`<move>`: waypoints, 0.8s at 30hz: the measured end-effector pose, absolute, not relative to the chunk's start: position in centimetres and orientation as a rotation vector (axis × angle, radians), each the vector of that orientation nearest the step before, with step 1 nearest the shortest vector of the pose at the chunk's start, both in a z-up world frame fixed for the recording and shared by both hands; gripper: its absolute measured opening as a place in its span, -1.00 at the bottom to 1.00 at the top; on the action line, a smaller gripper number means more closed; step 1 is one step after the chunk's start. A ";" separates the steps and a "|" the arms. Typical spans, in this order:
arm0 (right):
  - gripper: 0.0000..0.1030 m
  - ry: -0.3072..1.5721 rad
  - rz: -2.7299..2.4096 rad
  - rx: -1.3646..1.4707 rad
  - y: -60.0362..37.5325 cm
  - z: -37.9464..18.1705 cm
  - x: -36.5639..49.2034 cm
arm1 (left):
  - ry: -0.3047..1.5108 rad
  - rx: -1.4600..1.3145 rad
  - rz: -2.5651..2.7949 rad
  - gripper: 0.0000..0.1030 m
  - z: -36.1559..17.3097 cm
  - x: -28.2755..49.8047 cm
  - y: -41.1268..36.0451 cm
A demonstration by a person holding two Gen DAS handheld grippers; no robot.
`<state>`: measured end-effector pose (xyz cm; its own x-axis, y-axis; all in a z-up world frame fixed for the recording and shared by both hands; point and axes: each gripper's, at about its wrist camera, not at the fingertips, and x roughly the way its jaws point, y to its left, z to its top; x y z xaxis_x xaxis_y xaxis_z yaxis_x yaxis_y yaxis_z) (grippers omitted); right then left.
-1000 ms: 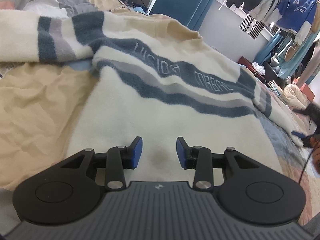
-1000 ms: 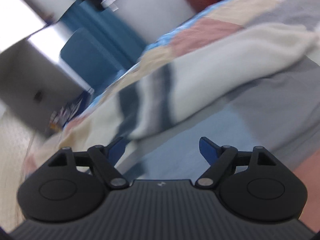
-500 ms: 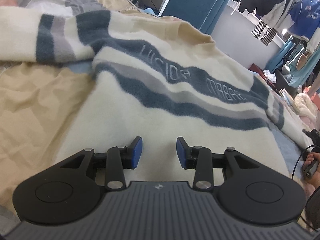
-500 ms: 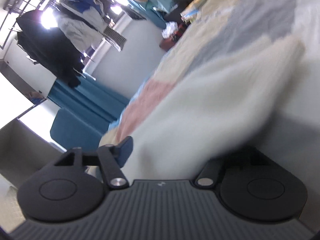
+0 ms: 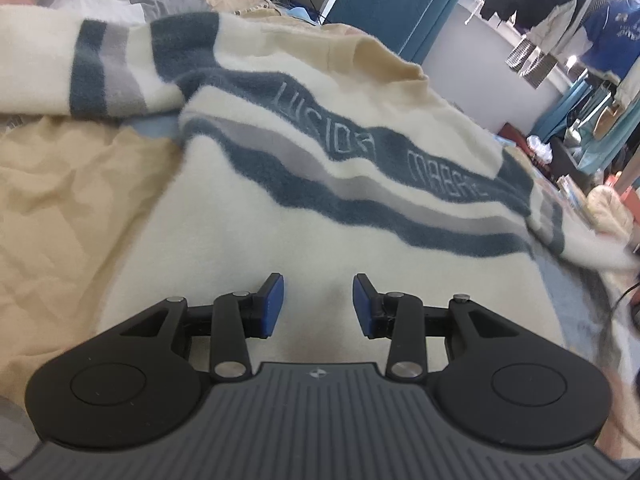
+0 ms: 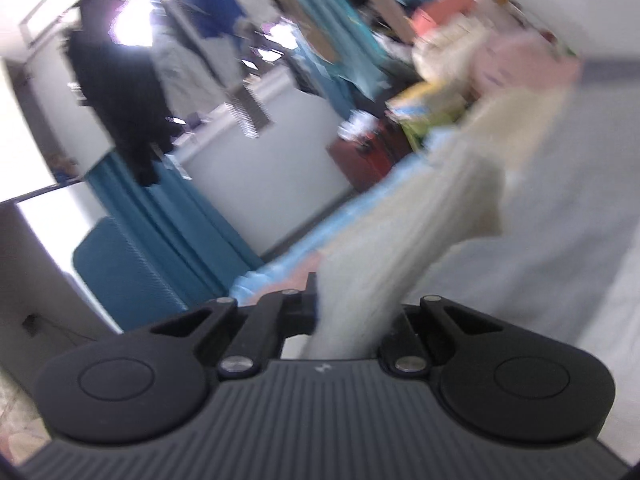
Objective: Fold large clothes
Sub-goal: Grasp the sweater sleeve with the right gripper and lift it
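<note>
A large cream fleece sweater (image 5: 280, 208) with blue and grey stripes and stitched lettering lies spread on the bed. In the left wrist view my left gripper (image 5: 318, 306) hovers just over its lower body, blue pads apart, nothing between them. One sleeve (image 5: 80, 76) stretches to the far left. In the blurred right wrist view my right gripper (image 6: 354, 312) has its jaws closing on the cream end of the other sleeve (image 6: 420, 232), which runs out from between the fingers and hangs lifted off the bed.
A patchwork bedspread (image 5: 60, 184) in beige, grey and blue lies under the sweater. Beyond the bed stand a blue padded panel (image 5: 384, 4), a white wall ledge and a rack of hanging clothes (image 5: 580, 20). Boxes and piled items (image 6: 440, 92) crowd the far floor.
My right gripper swung across to the sleeve end, its jaws went from wide apart to clamped on the cream fabric, and the sleeve has lifted. The left gripper has hardly moved.
</note>
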<state>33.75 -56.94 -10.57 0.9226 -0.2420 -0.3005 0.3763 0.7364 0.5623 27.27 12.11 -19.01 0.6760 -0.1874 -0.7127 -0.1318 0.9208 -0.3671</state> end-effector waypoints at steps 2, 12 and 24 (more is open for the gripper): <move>-0.80 0.196 -0.298 0.596 -54.3 -7.2 33.6 | 0.834 -0.392 -0.034 -0.16 -18.8 27.0 12.3; -0.80 0.104 0.116 0.229 -34.7 6.6 30.9 | 0.675 -0.409 -0.003 -0.16 -15.2 24.1 16.7; -0.78 0.319 0.511 -0.164 -9.9 -2.0 23.1 | 0.626 -0.588 -0.080 -0.16 -14.4 21.8 19.6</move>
